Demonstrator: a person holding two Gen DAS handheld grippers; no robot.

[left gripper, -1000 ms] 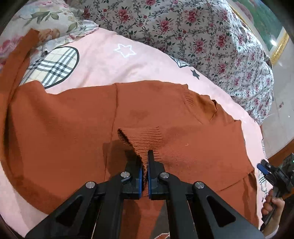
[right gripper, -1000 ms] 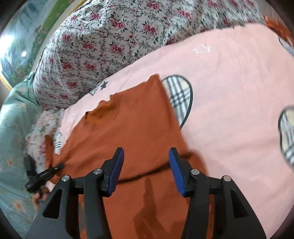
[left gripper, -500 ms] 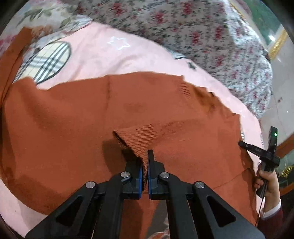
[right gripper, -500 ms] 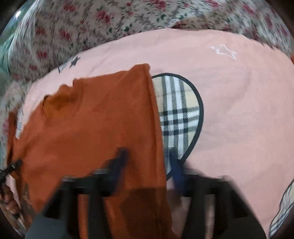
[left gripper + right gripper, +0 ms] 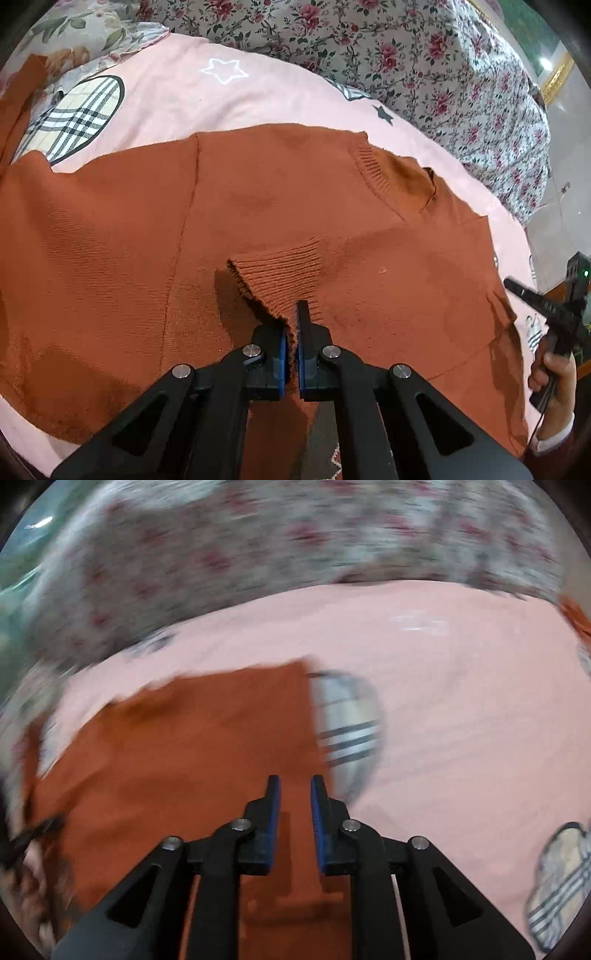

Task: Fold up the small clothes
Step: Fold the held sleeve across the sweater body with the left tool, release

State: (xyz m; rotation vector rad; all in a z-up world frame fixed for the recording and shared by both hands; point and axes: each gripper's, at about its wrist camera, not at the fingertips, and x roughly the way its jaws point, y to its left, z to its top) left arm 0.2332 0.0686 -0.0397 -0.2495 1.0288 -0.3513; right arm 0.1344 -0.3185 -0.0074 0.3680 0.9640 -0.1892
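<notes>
While the left claw [image 5: 291, 332] pinches the sweater's cuff [image 5: 280, 280], the right claw [image 5: 294, 794] hangs parted.

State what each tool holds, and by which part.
The left tool is shut on the sweater, pinching its ribbed cuff. The right tool is open above the sweater and holds nothing.

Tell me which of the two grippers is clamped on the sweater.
The left gripper: its jaws pinch the ribbed cuff of the orange sweater. The right gripper shows a gap, gripping nothing.
</notes>
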